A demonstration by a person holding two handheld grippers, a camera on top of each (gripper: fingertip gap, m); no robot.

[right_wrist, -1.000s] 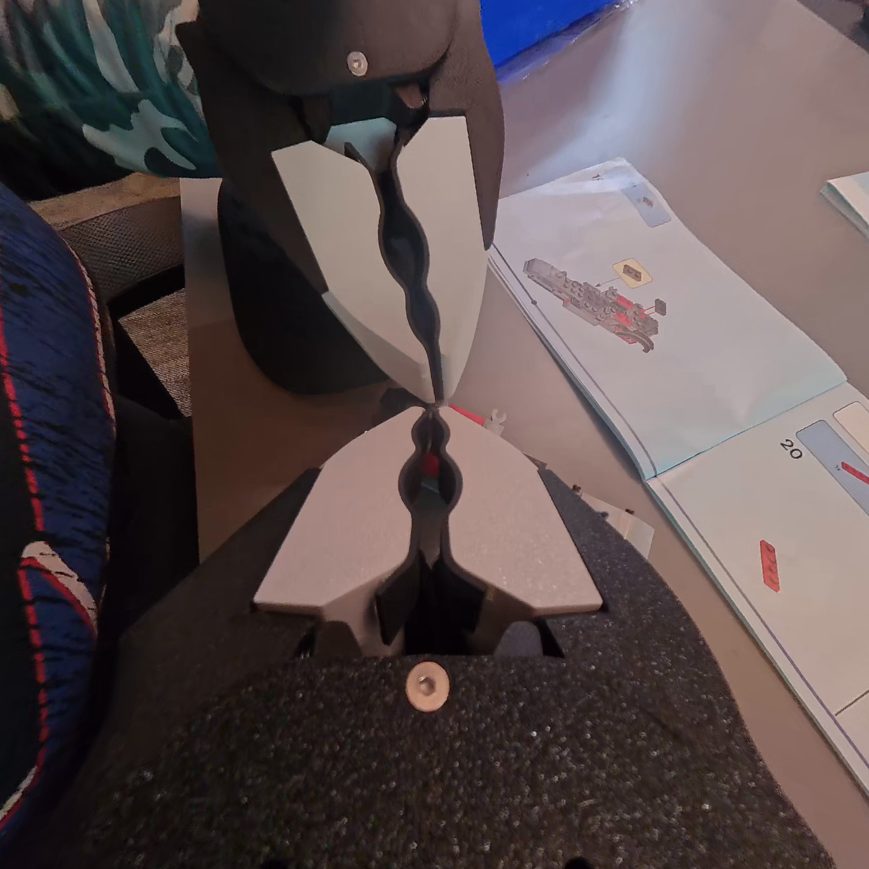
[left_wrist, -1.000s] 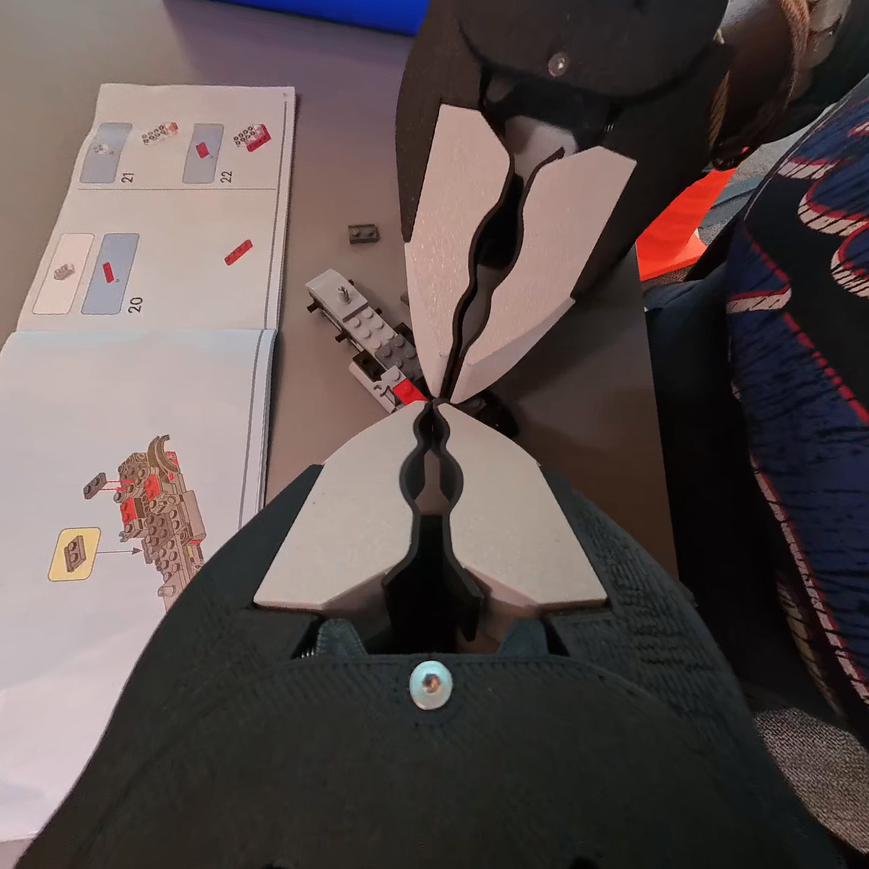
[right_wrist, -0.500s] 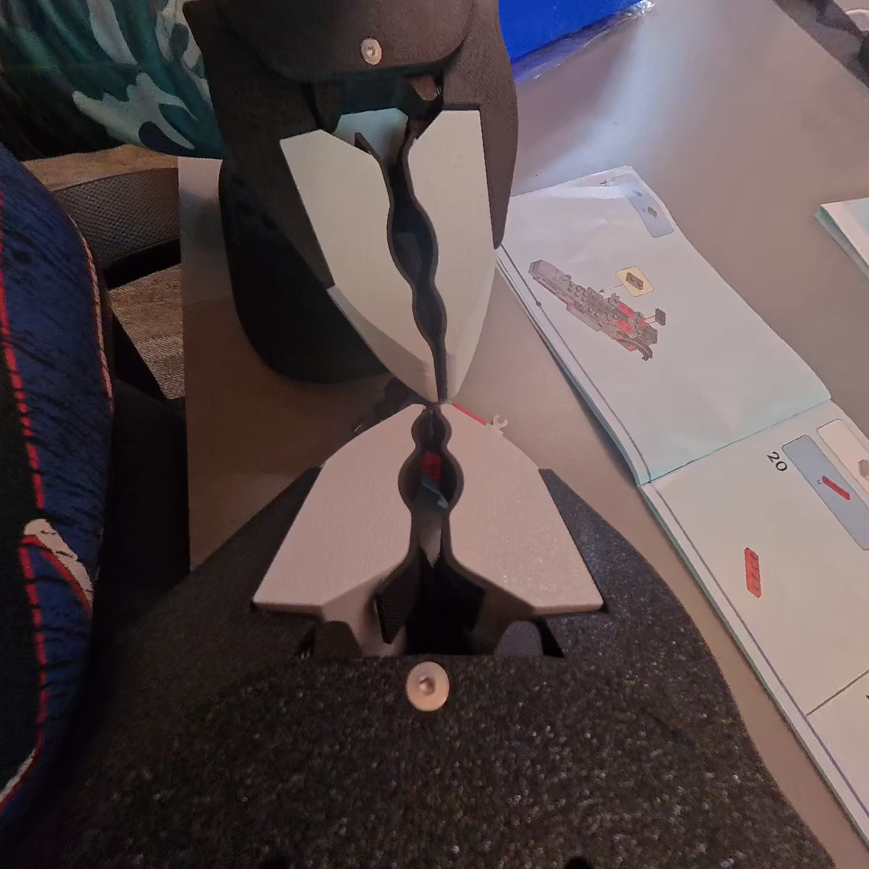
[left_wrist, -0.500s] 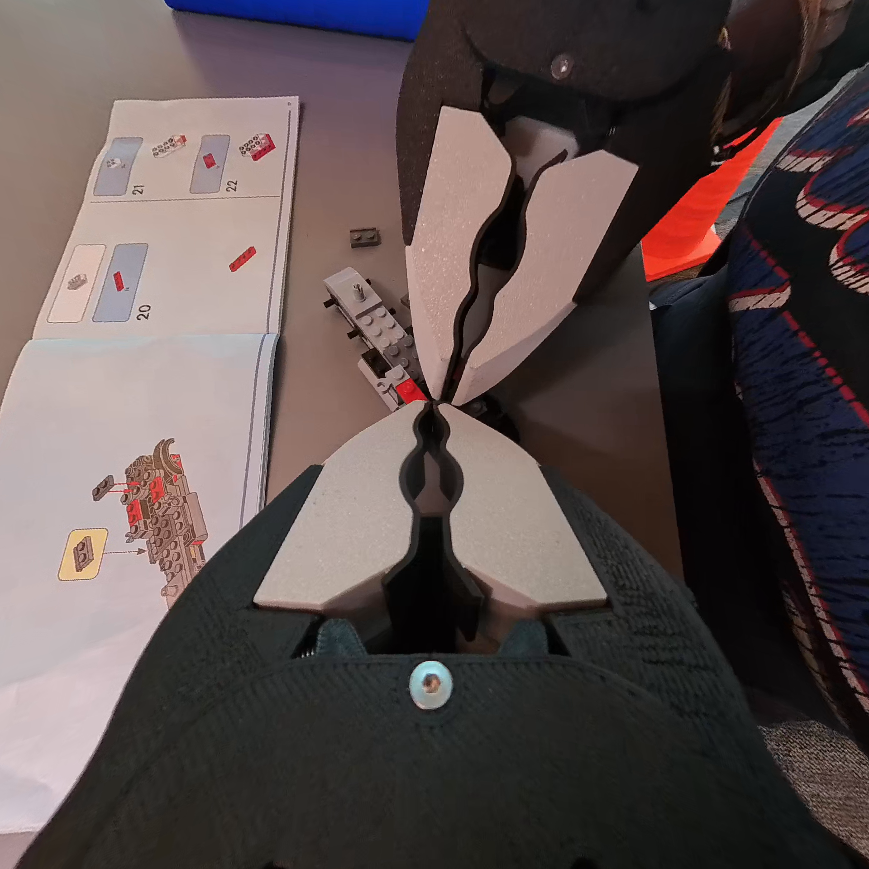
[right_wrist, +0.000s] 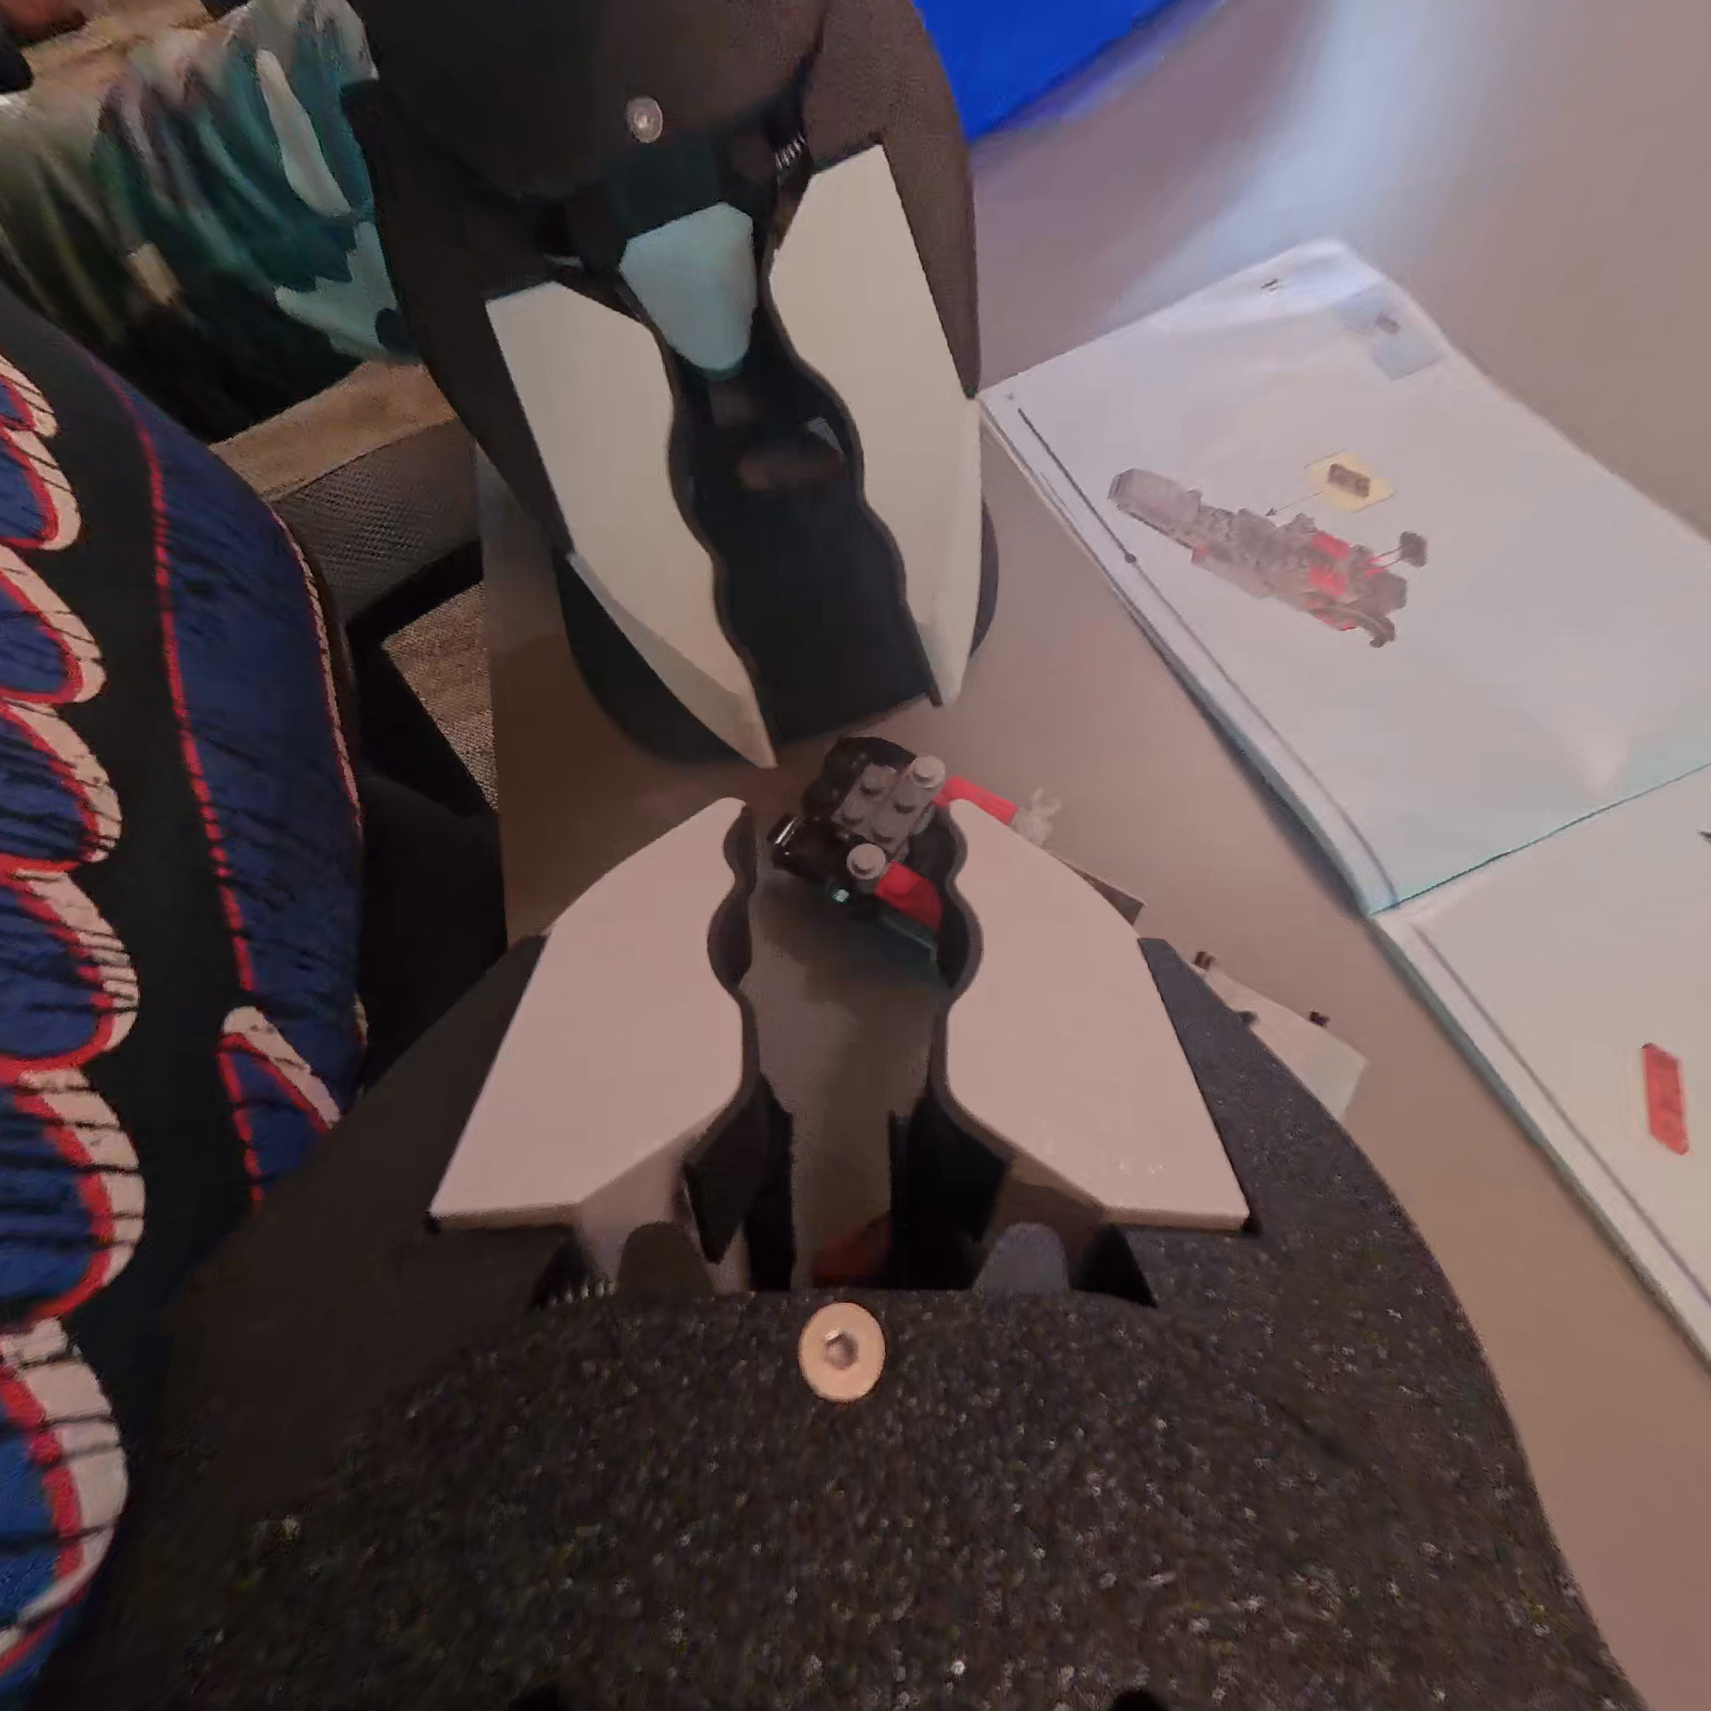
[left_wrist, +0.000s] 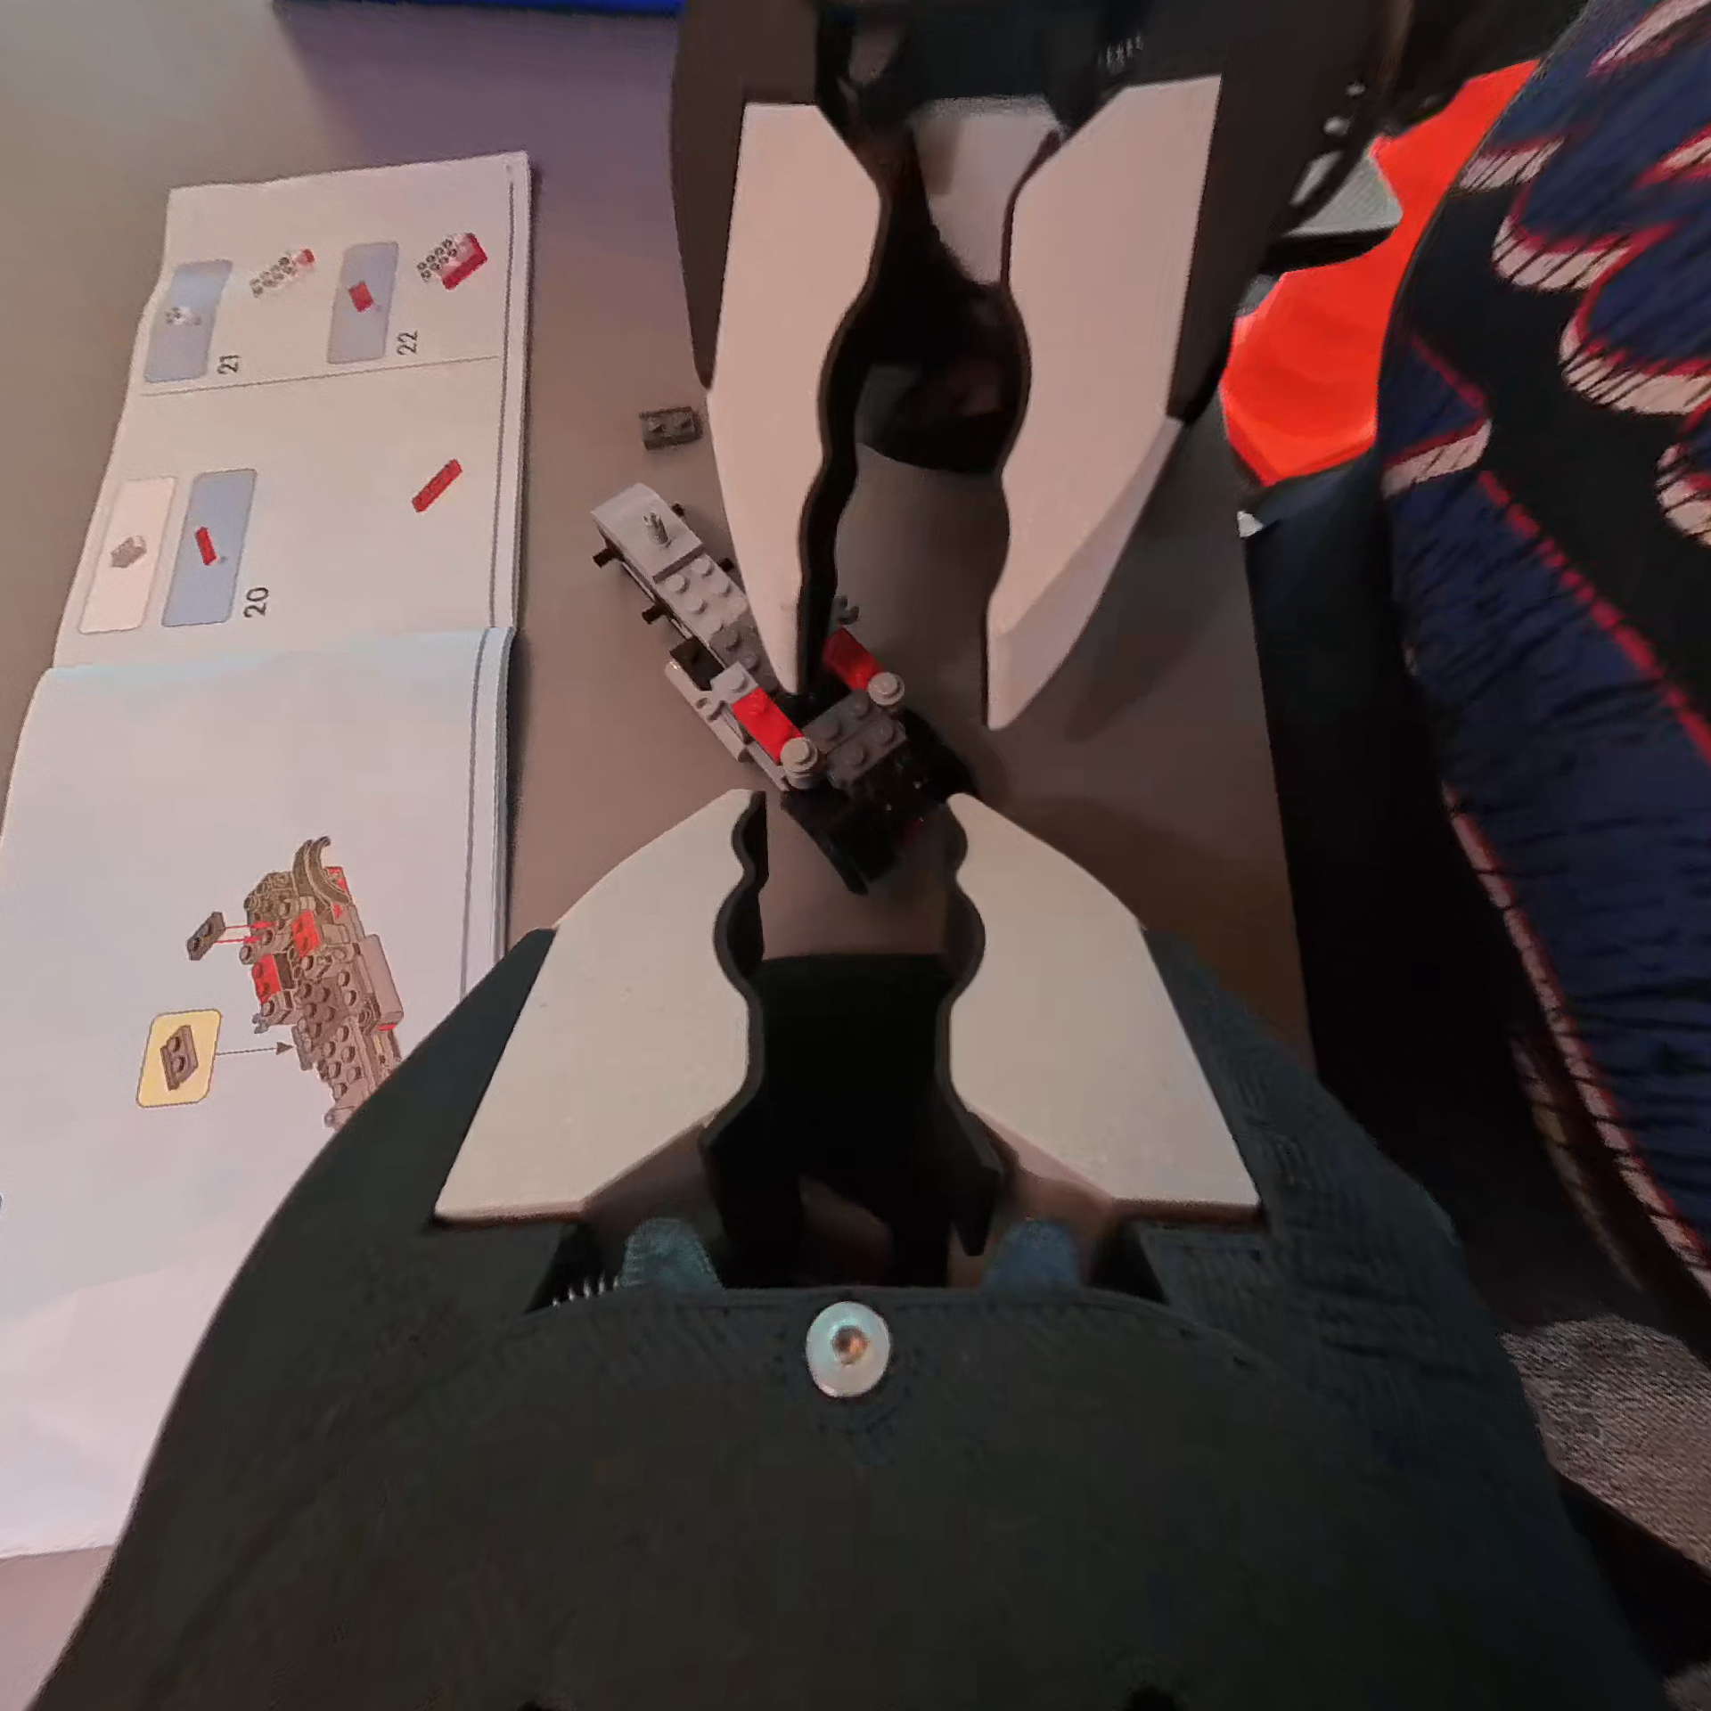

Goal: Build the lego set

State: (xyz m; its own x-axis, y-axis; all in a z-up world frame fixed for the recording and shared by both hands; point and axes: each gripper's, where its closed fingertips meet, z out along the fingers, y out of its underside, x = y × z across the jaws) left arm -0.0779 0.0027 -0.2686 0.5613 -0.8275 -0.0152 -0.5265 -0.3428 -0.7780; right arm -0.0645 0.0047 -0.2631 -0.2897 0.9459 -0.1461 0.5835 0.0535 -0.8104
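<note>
The partly built lego model (left_wrist: 741,648), grey and black with red pieces, lies on the grey table (left_wrist: 574,278). Its black end (left_wrist: 880,796) sits between the tips of both grippers. My left gripper (left_wrist: 856,804) is open and empty, with its tips on either side of that end. My right gripper (left_wrist: 893,704) comes in from the opposite side and is open too. In the right wrist view the model (right_wrist: 880,833) sits between the right gripper's (right_wrist: 847,810) tips, close to its right finger, and the left gripper (right_wrist: 852,731) stands open just beyond. A loose dark grey plate (left_wrist: 668,428) lies behind the model.
The open instruction booklet (left_wrist: 278,602) lies flat to the left of the model and also shows in the right wrist view (right_wrist: 1389,602). An orange cone (left_wrist: 1315,370) and a person's patterned clothing (left_wrist: 1574,602) are past the table's right edge. A blue object (right_wrist: 1018,56) lies at the far edge. Less than 4 cm separates the two grippers' tips. My right tips are roughly 12 cm from the loose dark grey plate (left_wrist: 668,428).
Both grippers were shut tip to tip over the model. Both have now opened, and the model's black and red end shows between them.
</note>
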